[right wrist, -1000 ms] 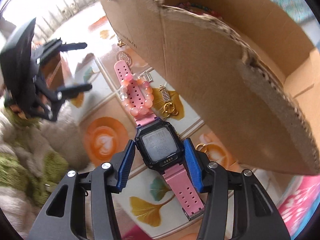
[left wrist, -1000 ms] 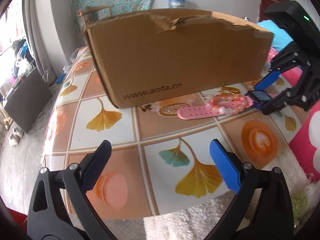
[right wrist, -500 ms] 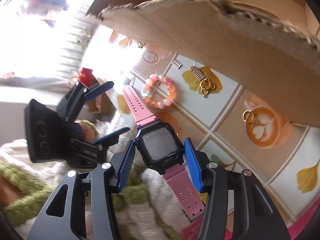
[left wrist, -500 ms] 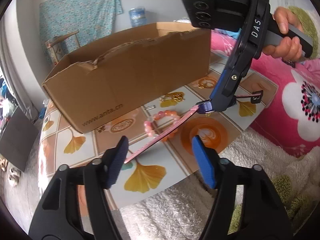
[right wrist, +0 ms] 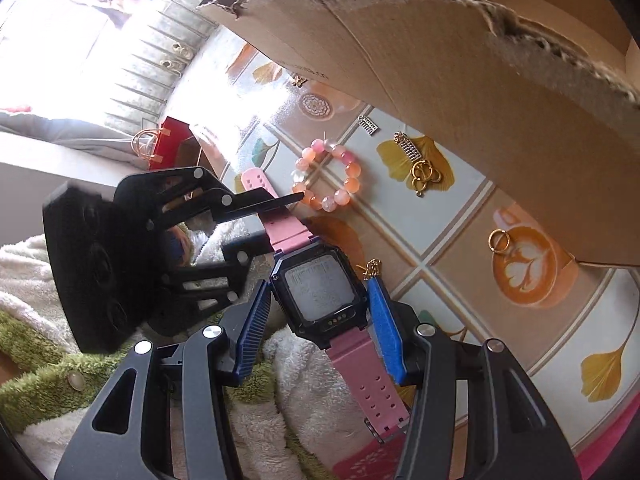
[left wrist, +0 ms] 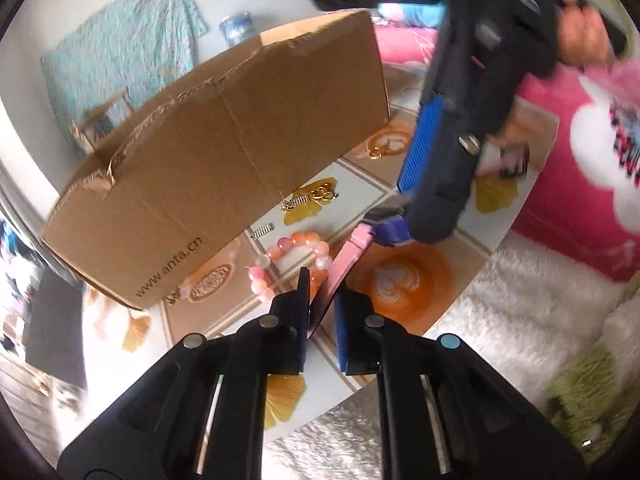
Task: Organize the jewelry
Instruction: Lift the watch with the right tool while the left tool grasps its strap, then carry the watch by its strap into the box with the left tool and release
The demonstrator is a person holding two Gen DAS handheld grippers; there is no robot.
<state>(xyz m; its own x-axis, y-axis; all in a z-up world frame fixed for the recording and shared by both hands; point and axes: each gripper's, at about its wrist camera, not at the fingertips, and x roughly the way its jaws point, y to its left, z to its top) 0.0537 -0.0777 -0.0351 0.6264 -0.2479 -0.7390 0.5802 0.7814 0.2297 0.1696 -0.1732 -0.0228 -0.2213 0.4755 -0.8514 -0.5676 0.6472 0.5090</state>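
We log the left gripper (left wrist: 322, 300), wide open a second ago over bare tabletop, with jaws that have just been closing and now pinch the free pink strap (left wrist: 347, 256) of the watch (right wrist: 320, 294), while the right gripper (right wrist: 320, 312) clamps the watch's dark case as before, both held above the table's (right wrist: 460, 216) edge. The right wrist view alone shows the watch face, the beaded bracelet (right wrist: 328, 178) entire, a gold ring (right wrist: 498, 240) and gold clips (right wrist: 418, 160) beside the cardboard box (right wrist: 440, 80). The left wrist view alone shows the box's printed outer wall and the hand (left wrist: 580, 28) on the right gripper's grip.
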